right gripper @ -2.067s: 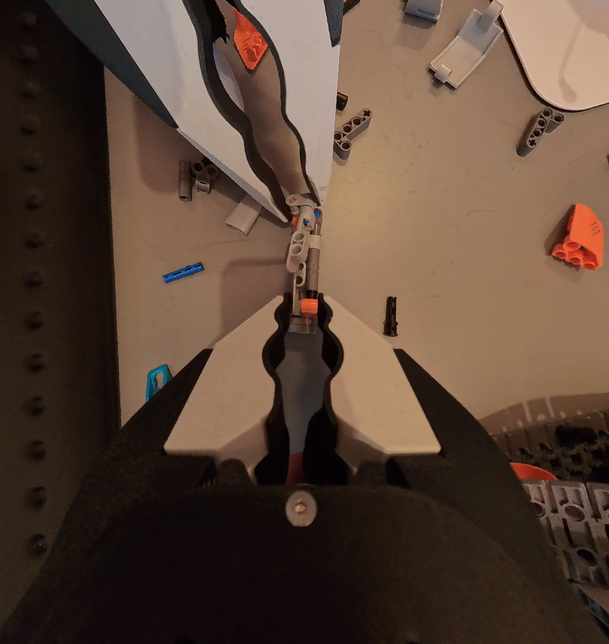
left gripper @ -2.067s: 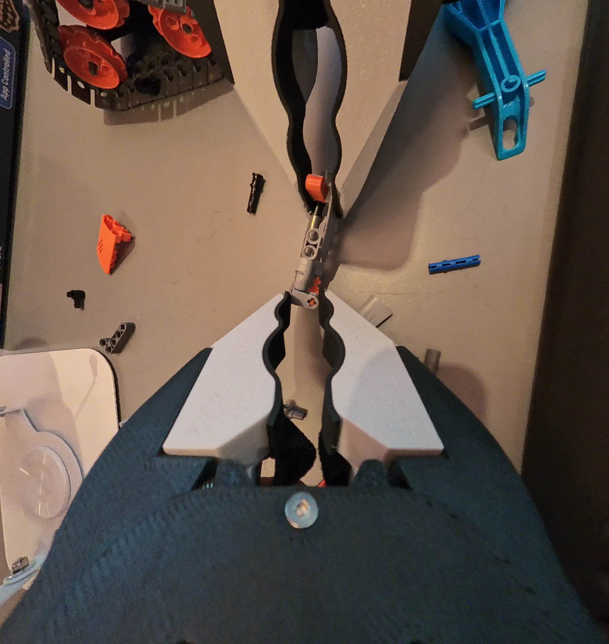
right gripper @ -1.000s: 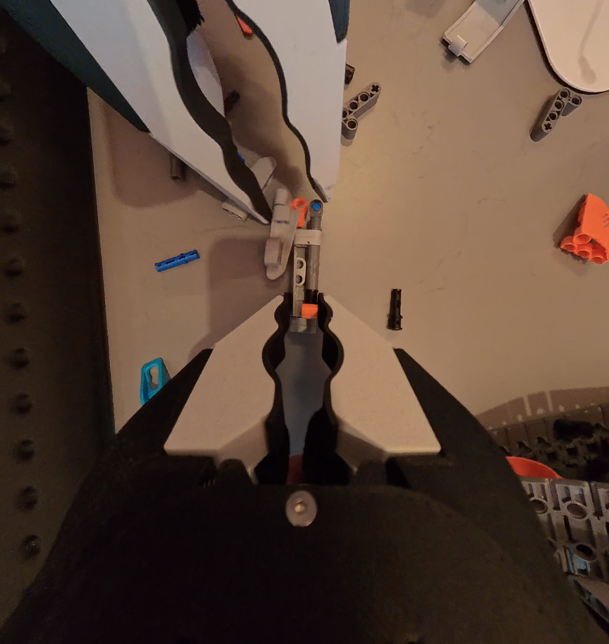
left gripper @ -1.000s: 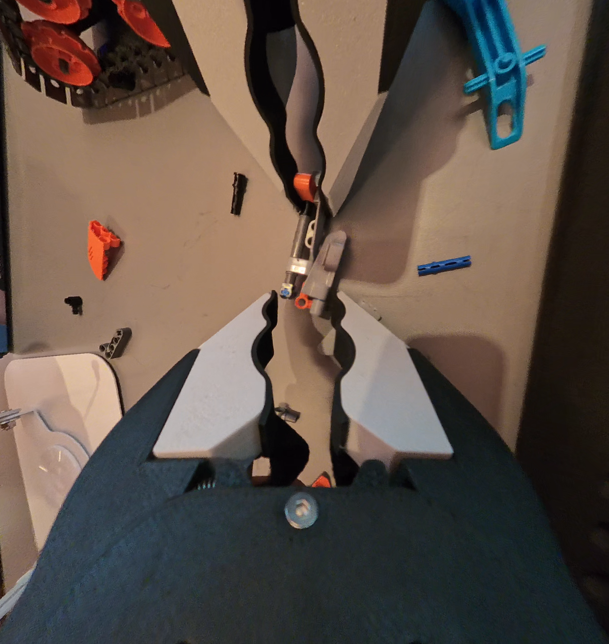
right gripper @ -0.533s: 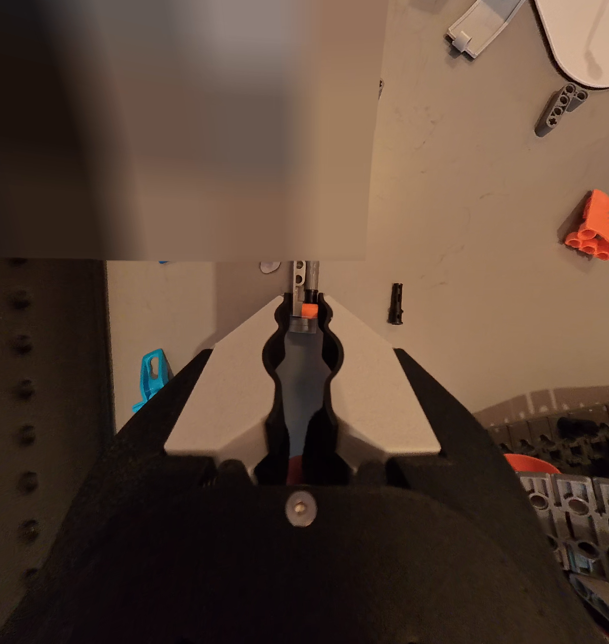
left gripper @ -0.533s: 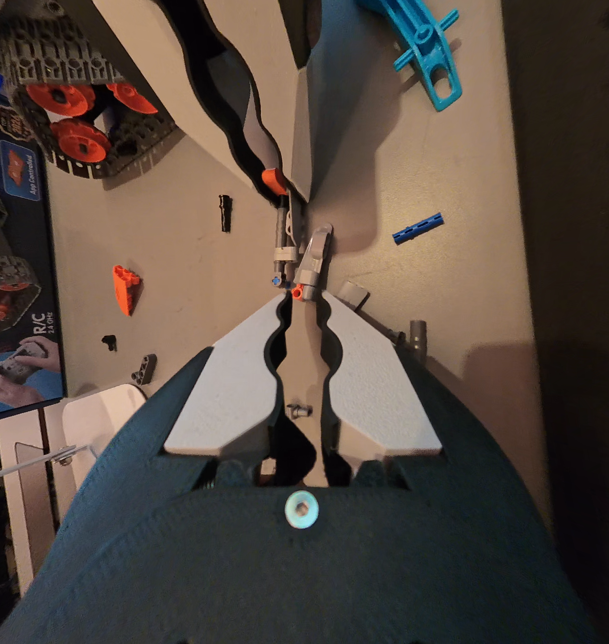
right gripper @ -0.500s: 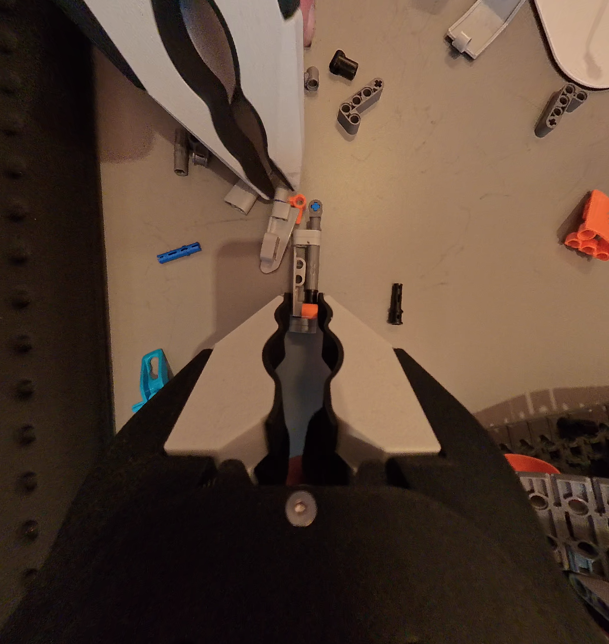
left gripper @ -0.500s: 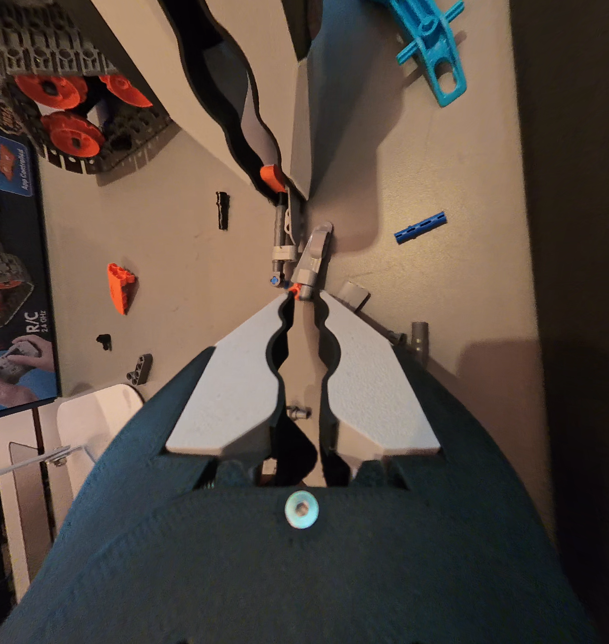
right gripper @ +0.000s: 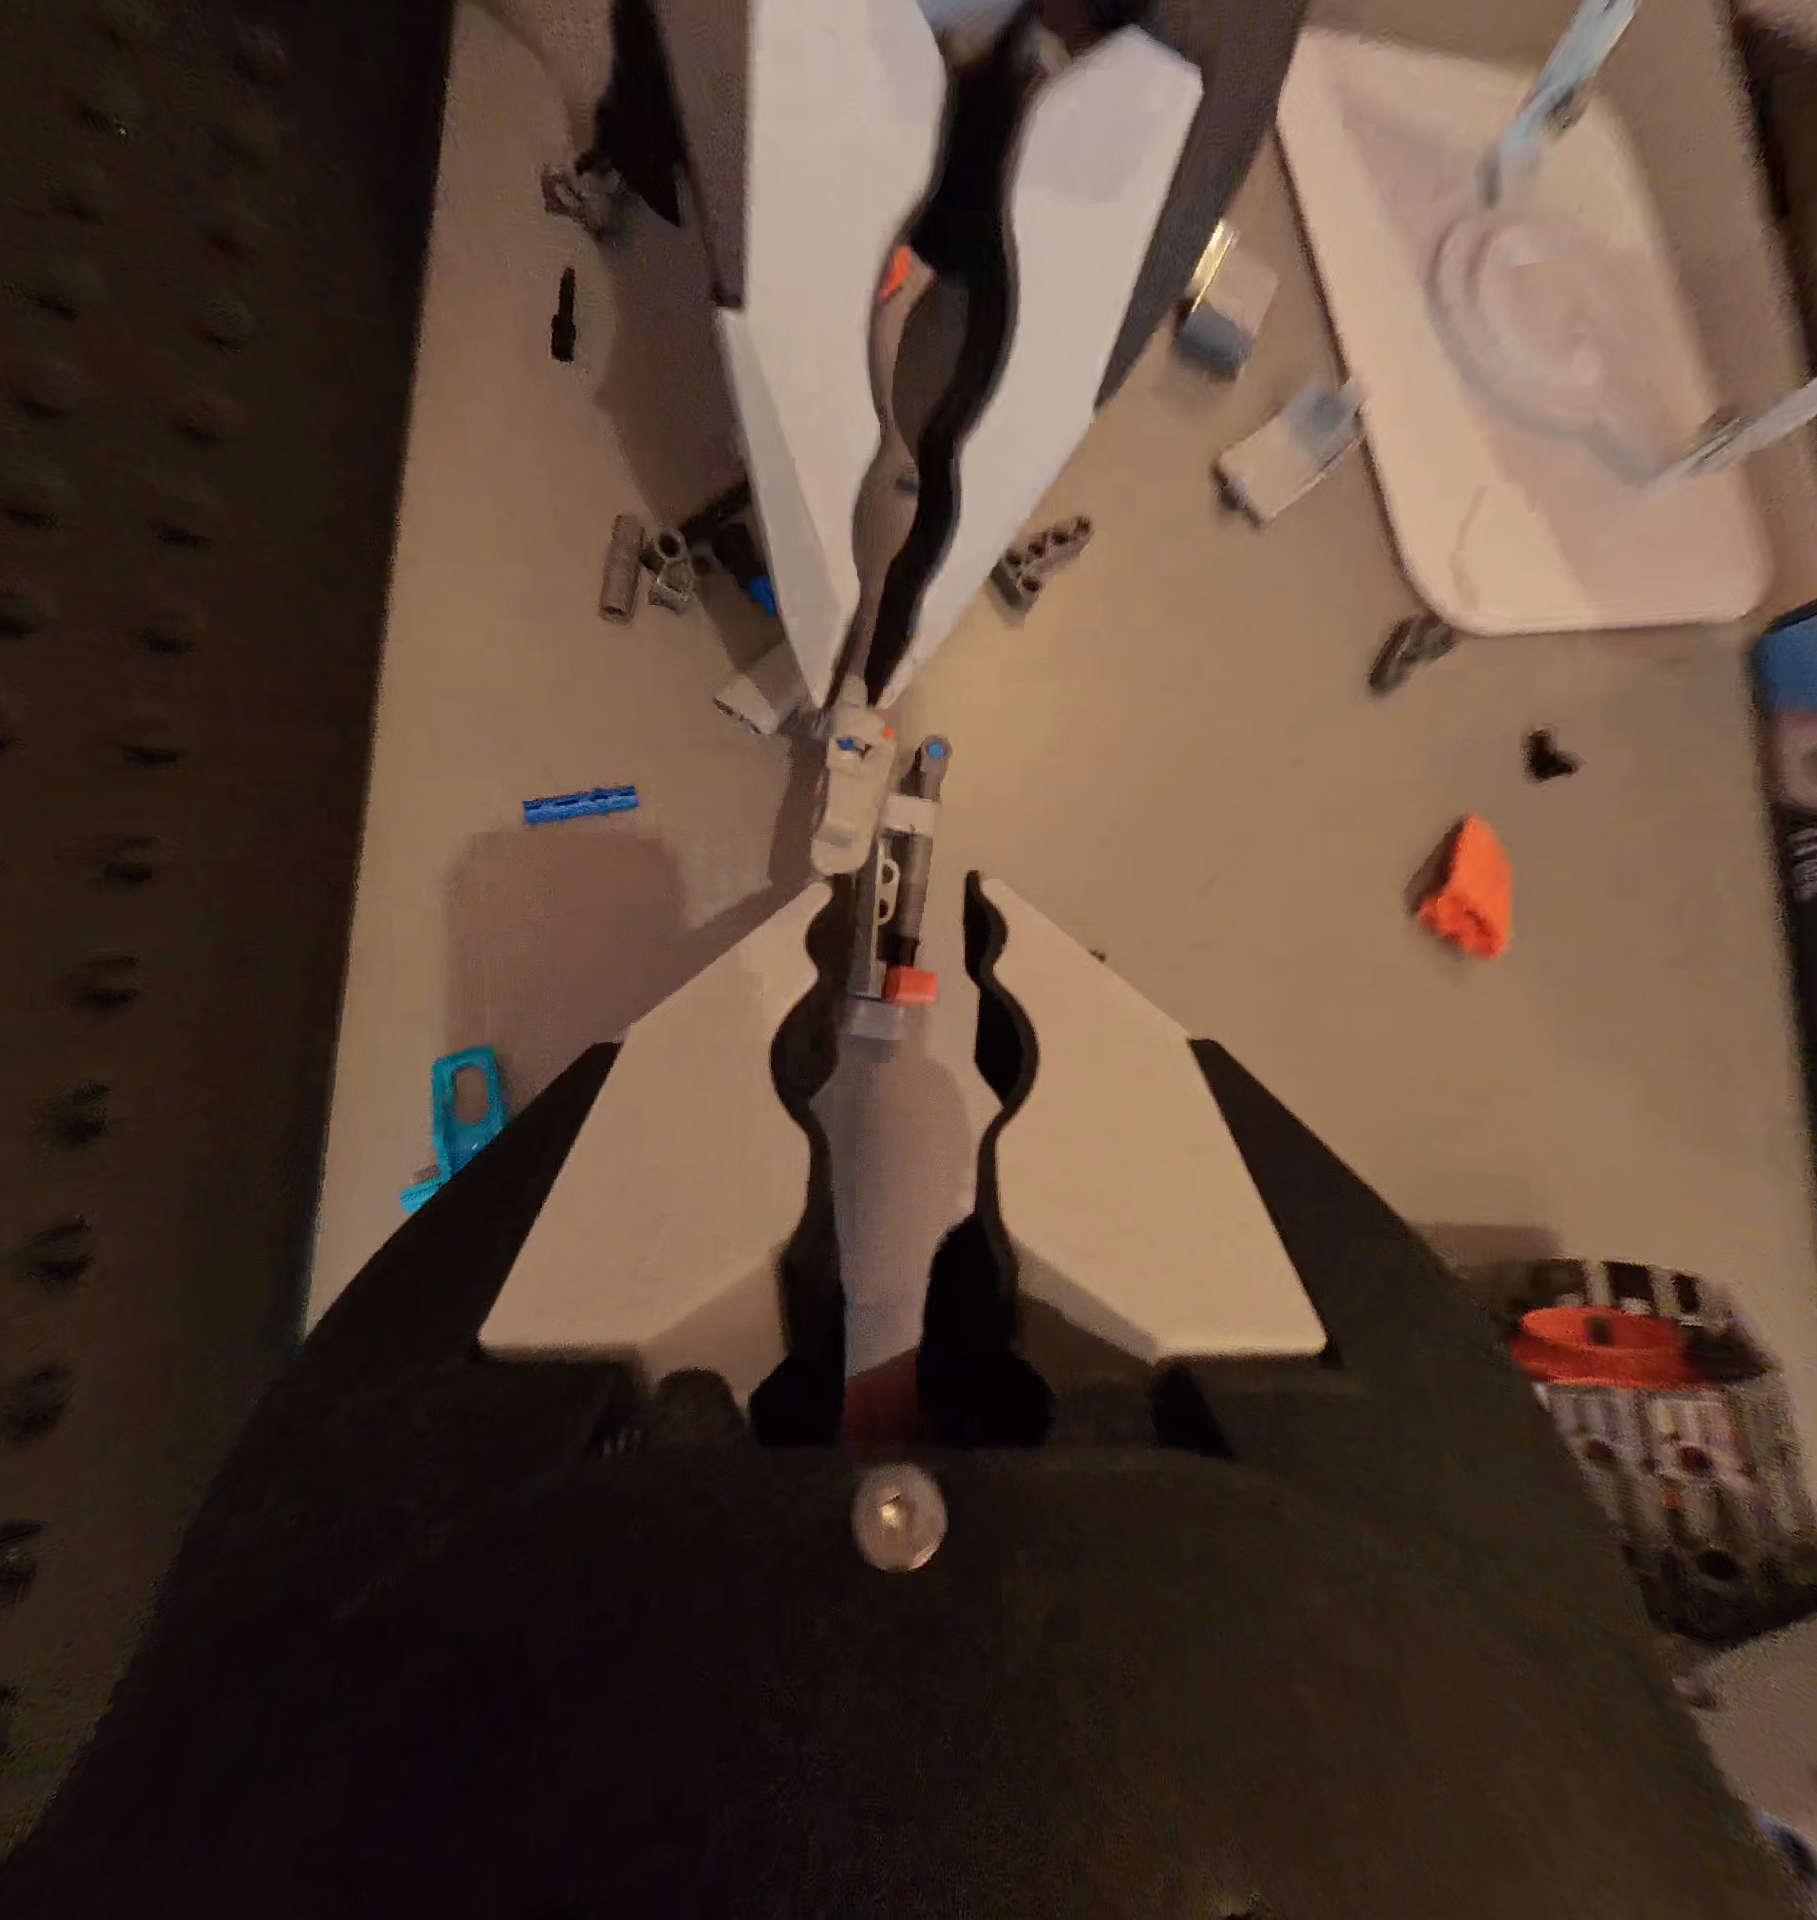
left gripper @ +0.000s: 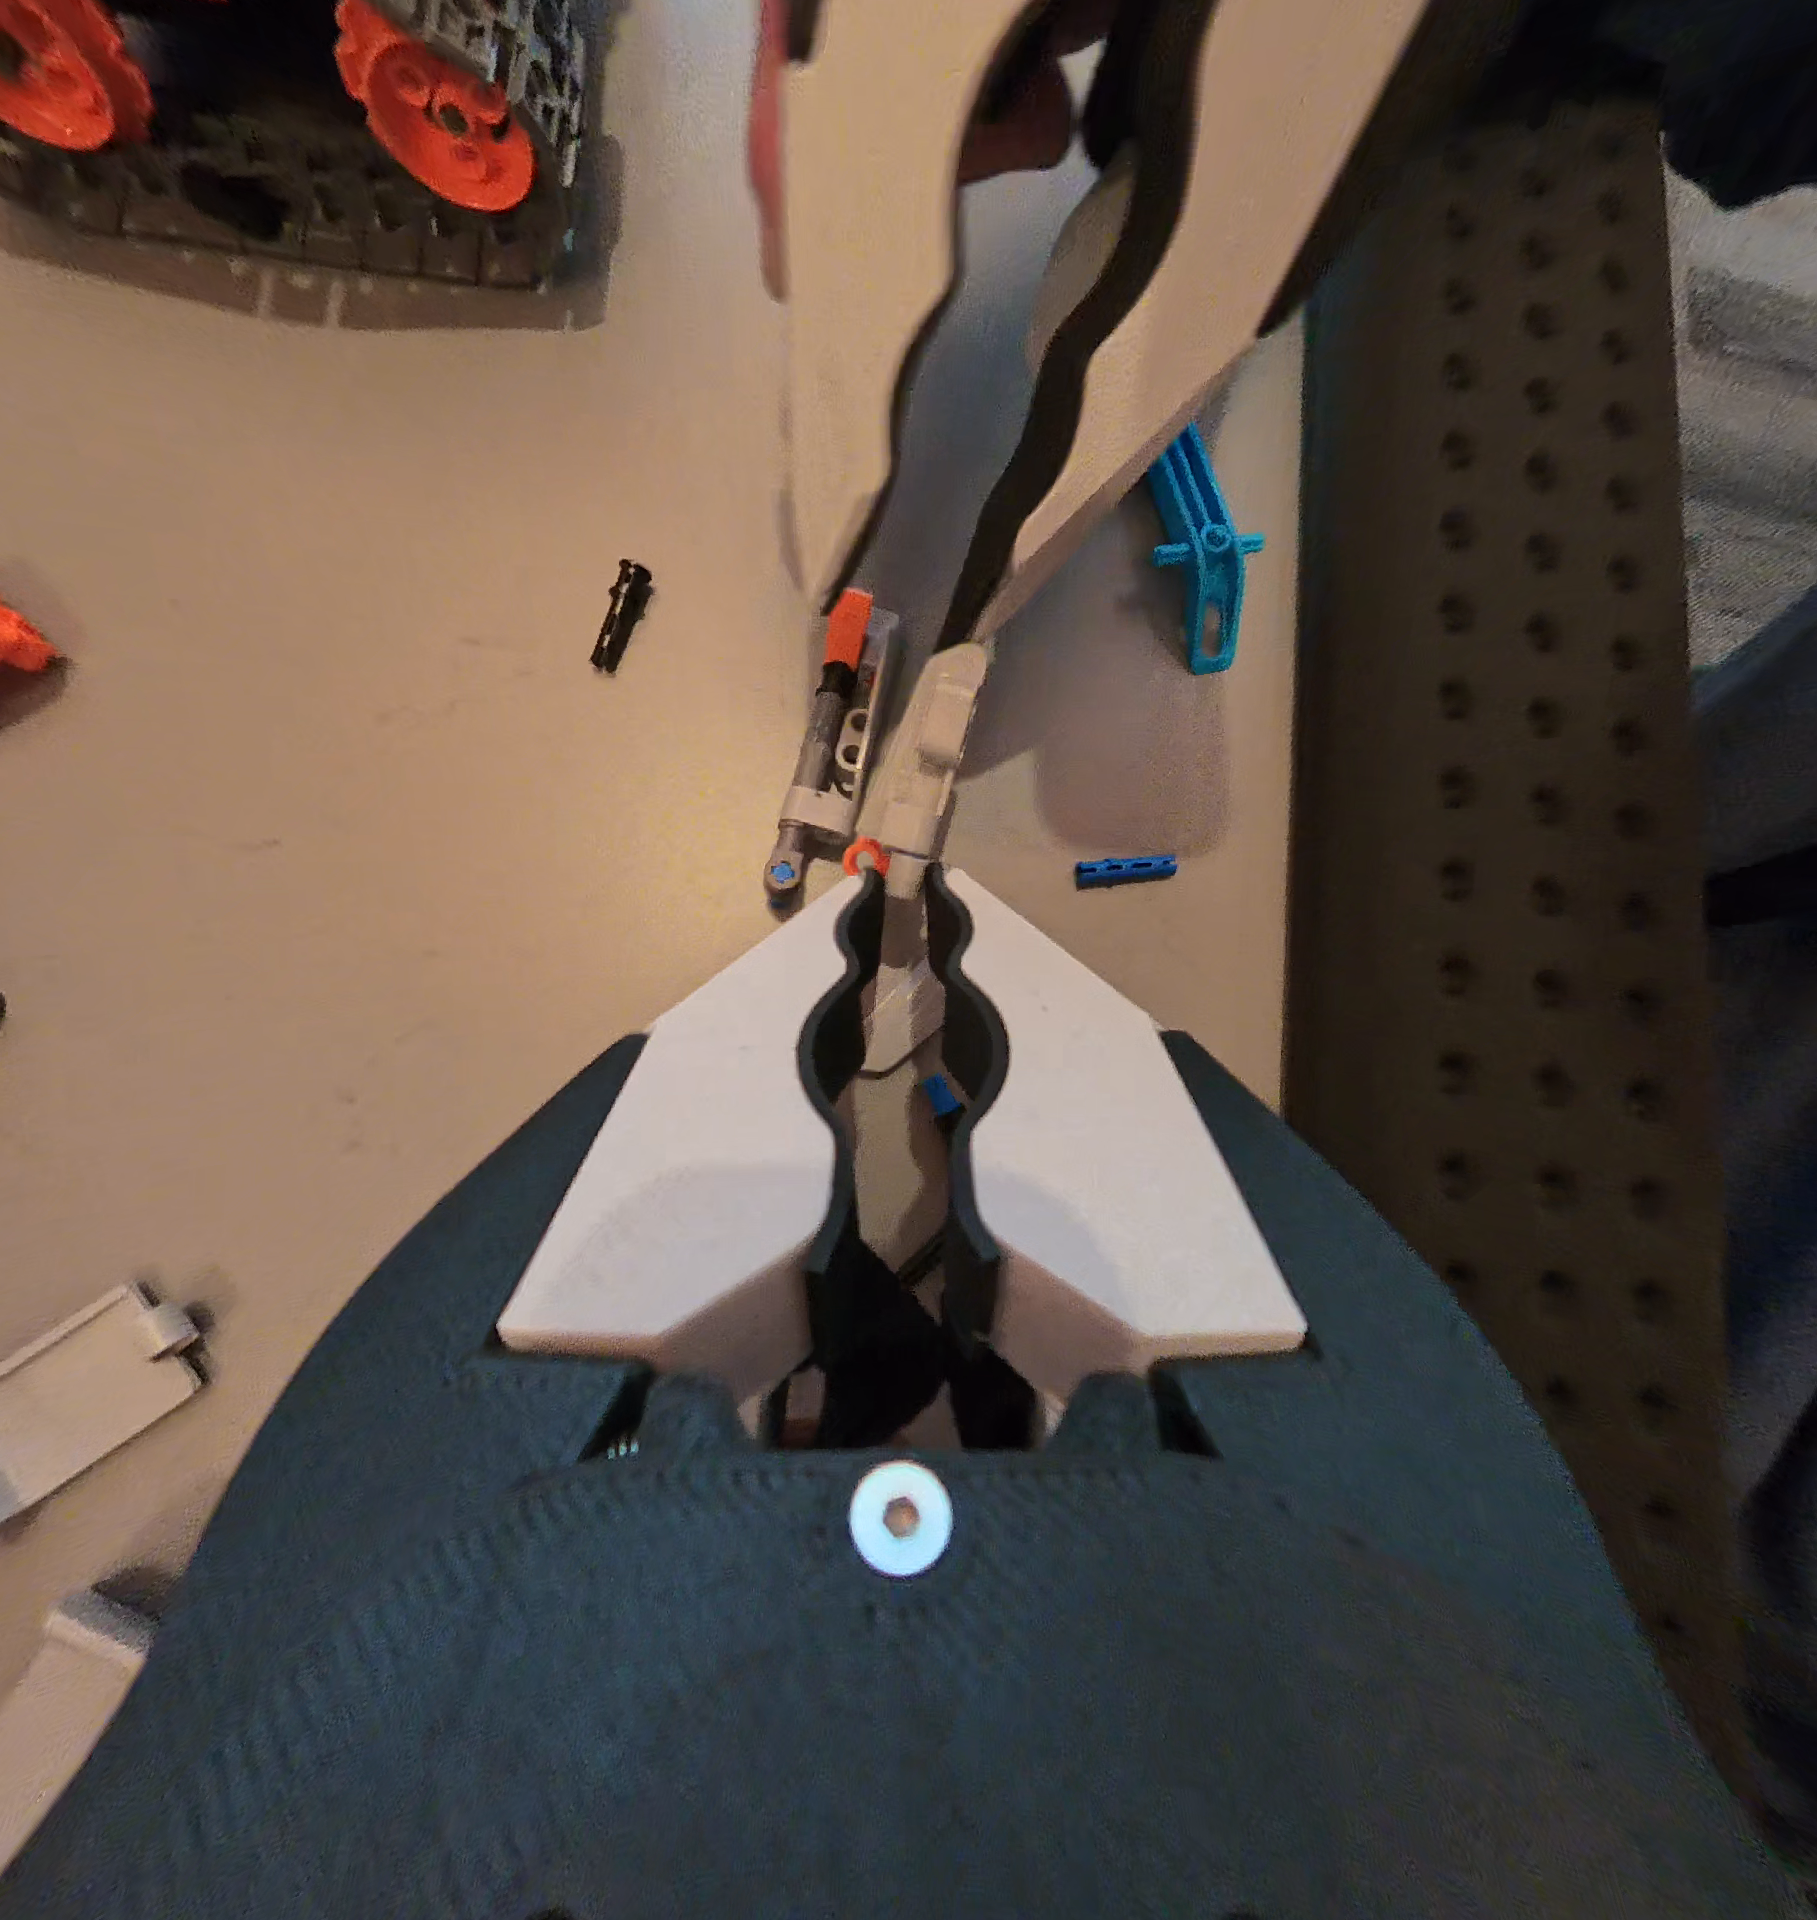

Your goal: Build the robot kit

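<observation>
A smooth beige counter [left gripper: 343, 582] is seen under dim, warm light, with soft shadows cast across it. Along one side it is bordered by a dark brown strip with rows of small round dimples [left gripper: 1506, 727], also shown in the right wrist view [right gripper: 156, 520]. Beyond that strip, a blurred grey surface [left gripper: 1777, 395] is glimpsed.

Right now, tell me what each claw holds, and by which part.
Left claw pinches the grey piece by its near end. Right claw is open; the piston lies loose between its jaws.
</observation>
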Motion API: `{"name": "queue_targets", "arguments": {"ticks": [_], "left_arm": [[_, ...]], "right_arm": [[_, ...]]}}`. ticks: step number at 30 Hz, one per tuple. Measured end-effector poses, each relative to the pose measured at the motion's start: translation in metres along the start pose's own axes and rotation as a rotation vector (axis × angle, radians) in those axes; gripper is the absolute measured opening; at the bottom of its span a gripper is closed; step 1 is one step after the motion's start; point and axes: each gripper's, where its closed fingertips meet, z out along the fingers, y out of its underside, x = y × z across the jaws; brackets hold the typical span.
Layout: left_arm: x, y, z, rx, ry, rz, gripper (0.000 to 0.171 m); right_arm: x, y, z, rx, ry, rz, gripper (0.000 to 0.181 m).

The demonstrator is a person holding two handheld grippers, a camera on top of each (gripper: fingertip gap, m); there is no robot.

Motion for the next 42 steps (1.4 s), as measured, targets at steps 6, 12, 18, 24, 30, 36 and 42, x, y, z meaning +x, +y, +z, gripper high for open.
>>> {"name": "queue_targets", "arguments": {"ticks": [6, 12, 18, 24, 30, 36, 42], "left_arm": [[0.0, -0.003, -0.004, 0.031, 0.089, -0.101, 0.007], [0.002, -0.012, -0.006, 0.067, 0.154, -0.133, 0.007], [0.004, -0.015, -0.006, 0.095, 0.201, -0.16, 0.007], [-0.012, -0.019, -0.015, 0.114, 0.0, 0.002, 0.023], [-0.018, -0.018, -0.013, 0.009, -0.258, 0.32, 0.037], [-0.011, -0.025, -0.005, 0.022, -0.256, 0.387, 0.014], [-0.014, -0.025, -0.008, 0.014, -0.248, 0.355, 0.014]], "right_arm": [[-0.004, -0.008, -0.004, -0.038, 0.116, -0.233, 0.017], [-0.011, -0.017, -0.012, -0.025, 0.145, -0.352, 0.027], [0.005, -0.014, 0.005, -0.069, 0.263, -0.431, 0.014], [0.003, -0.013, 0.006, -0.014, 0.135, -0.205, 0.004], [0.008, -0.009, 0.007, 0.032, 0.032, -0.001, 0.003], [0.007, -0.008, 0.007, 0.028, 0.022, 0.023, 0.003], [0.009, -0.005, 0.003, 0.035, 0.006, 0.084, 0.016]]}}
